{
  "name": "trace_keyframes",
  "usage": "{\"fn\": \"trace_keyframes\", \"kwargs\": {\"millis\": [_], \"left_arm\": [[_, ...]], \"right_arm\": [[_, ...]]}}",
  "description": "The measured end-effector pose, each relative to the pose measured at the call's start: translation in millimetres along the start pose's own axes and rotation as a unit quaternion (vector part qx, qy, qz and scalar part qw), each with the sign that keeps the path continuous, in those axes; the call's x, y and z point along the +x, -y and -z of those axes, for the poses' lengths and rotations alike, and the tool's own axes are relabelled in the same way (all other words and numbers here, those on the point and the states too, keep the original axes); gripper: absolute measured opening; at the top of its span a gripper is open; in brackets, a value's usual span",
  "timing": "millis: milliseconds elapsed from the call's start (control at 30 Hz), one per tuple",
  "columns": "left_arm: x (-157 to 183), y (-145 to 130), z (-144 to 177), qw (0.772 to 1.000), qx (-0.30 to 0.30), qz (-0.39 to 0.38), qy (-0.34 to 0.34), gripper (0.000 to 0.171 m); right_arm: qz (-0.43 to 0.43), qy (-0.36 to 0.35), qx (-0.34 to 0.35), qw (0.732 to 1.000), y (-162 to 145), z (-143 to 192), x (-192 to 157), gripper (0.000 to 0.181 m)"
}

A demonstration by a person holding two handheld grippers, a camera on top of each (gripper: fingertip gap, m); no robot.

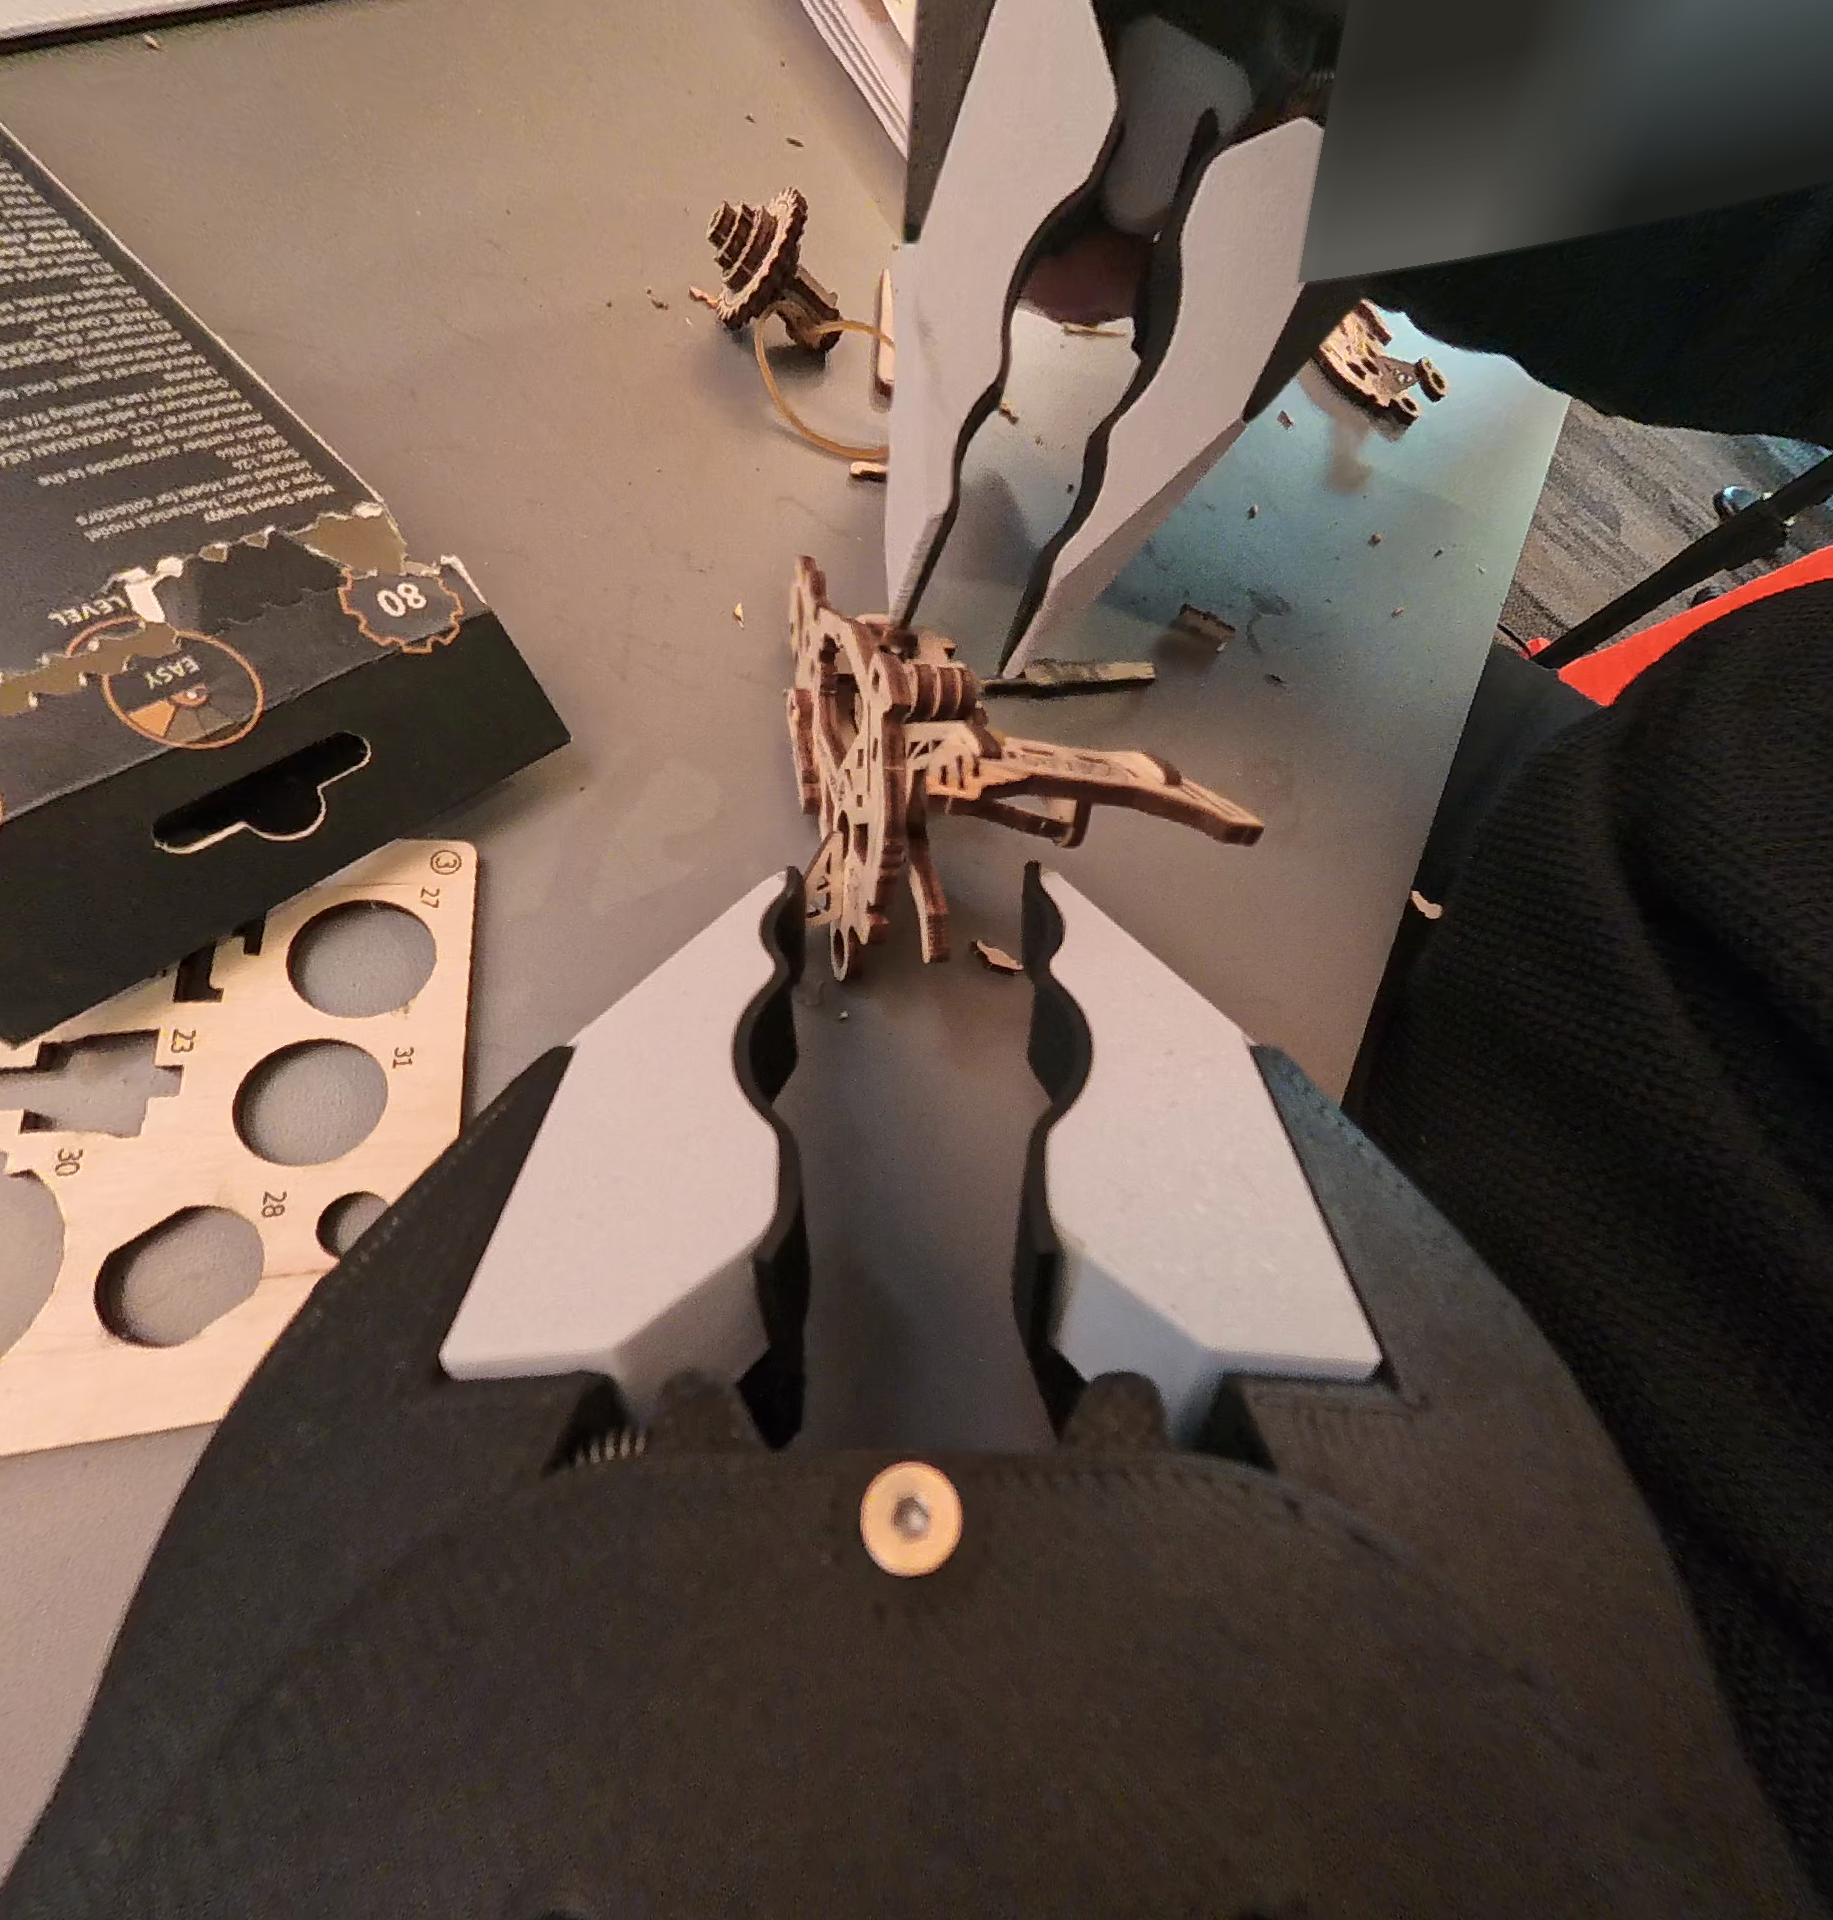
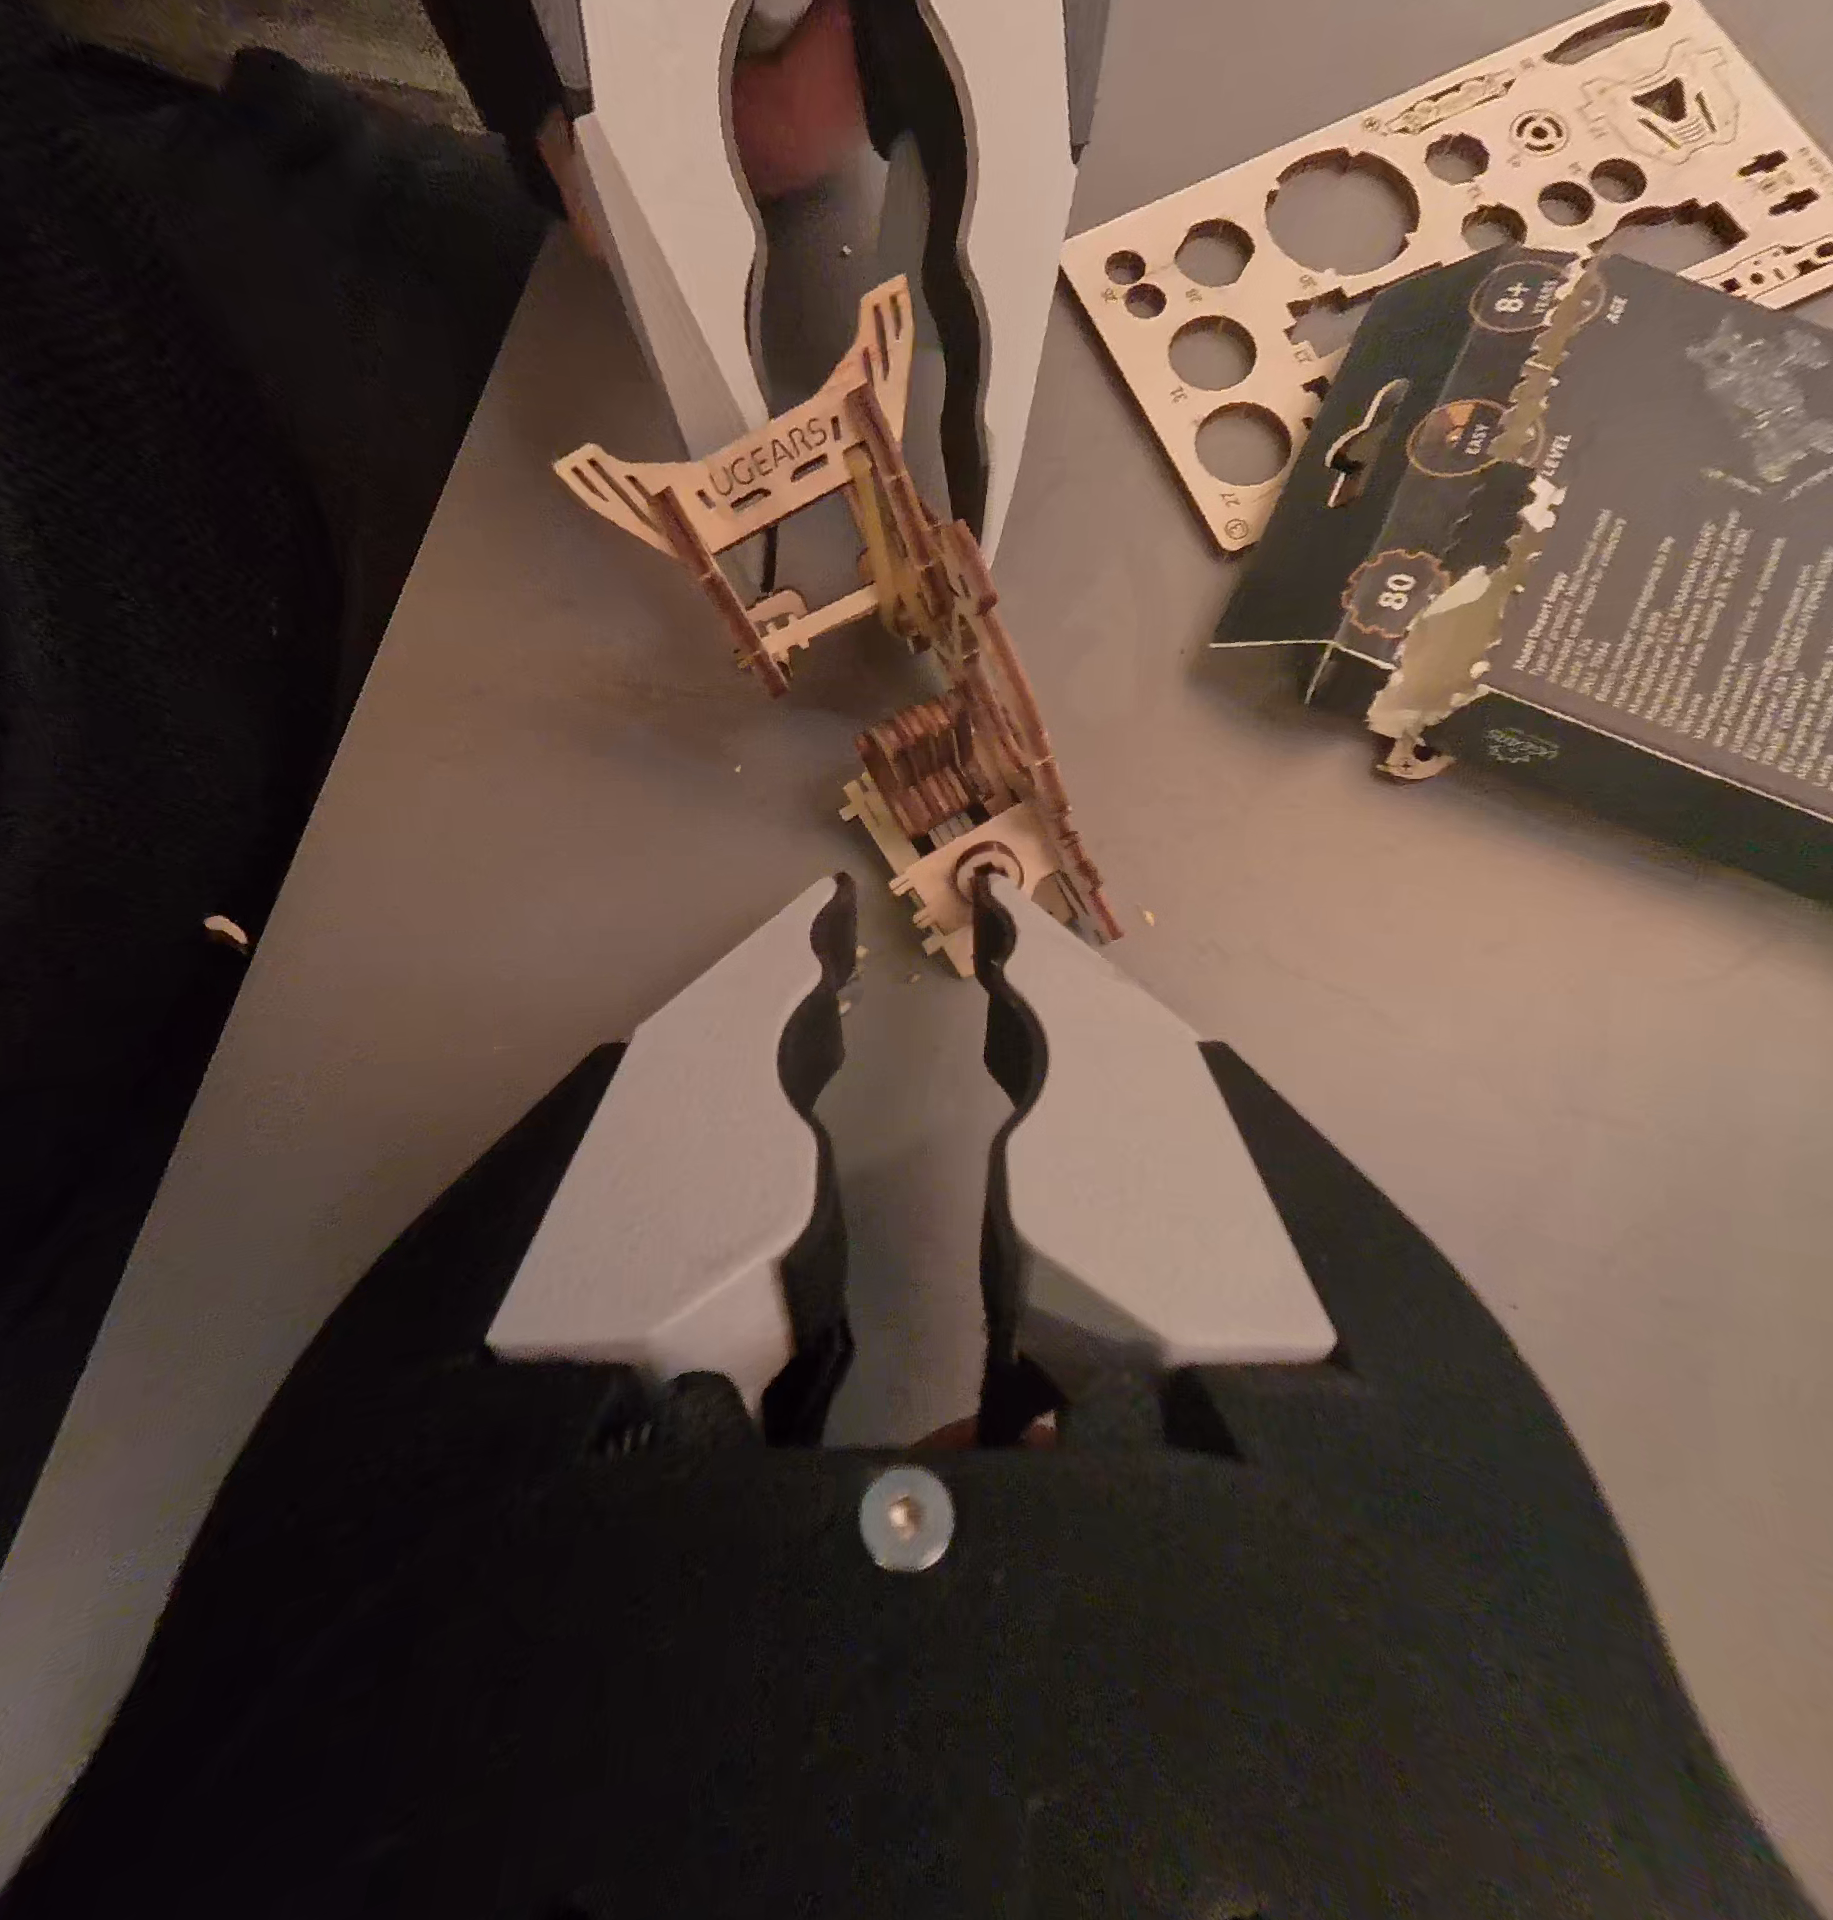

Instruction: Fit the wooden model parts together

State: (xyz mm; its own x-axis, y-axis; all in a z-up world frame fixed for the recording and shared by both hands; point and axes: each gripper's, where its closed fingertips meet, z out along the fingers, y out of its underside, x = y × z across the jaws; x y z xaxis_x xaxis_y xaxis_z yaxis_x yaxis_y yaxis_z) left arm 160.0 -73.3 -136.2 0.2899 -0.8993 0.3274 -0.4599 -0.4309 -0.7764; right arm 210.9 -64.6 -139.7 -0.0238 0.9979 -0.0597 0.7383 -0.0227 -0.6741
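Left wrist view, reading left to right. Left of the left gripper (image 1: pixel 912 883): one torn dark box (image 1: pixel 195 623) and one punched-out wooden sheet (image 1: pixel 216 1143), most holes empty. Between the gripper tips and just ahead: one part-built wooden model (image 1: pixel 891 769) on the grey table (image 1: pixel 579 416), tilted, an arm sticking out to the right. Left gripper released, jaws apart, bracketing the model's near end; contact cannot be confirmed. Beyond the model, the right gripper (image 1: pixel 959 644) comes in from the far side, jaws slightly apart, gripping nothing; one tip sits at a round socket on the model.

Further off: one small gear subassembly (image 1: pixel 761 260) with one rubber band (image 1: pixel 818 395) to the left of the right gripper, one more subassembly (image 1: pixel 1374 364) to its right. Scattered chips.

Progress, as a judgement: main frame largely assembled; two subassemblies unjoined. Perhaps past halfway; remaining parts uncertain.
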Motion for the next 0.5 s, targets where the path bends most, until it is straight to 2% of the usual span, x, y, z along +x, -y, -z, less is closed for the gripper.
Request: {"fn": "trace_keyframes", "kwargs": {"millis": [500], "left_arm": [[0.0, -0.2, -0.2, 1.000, 0.000, -0.001, 0.000, 0.039]], "right_arm": [[-0.024, 0.007, 0.011, 1.000, 6.0, -3.3, -10.3, 0.023]]}}
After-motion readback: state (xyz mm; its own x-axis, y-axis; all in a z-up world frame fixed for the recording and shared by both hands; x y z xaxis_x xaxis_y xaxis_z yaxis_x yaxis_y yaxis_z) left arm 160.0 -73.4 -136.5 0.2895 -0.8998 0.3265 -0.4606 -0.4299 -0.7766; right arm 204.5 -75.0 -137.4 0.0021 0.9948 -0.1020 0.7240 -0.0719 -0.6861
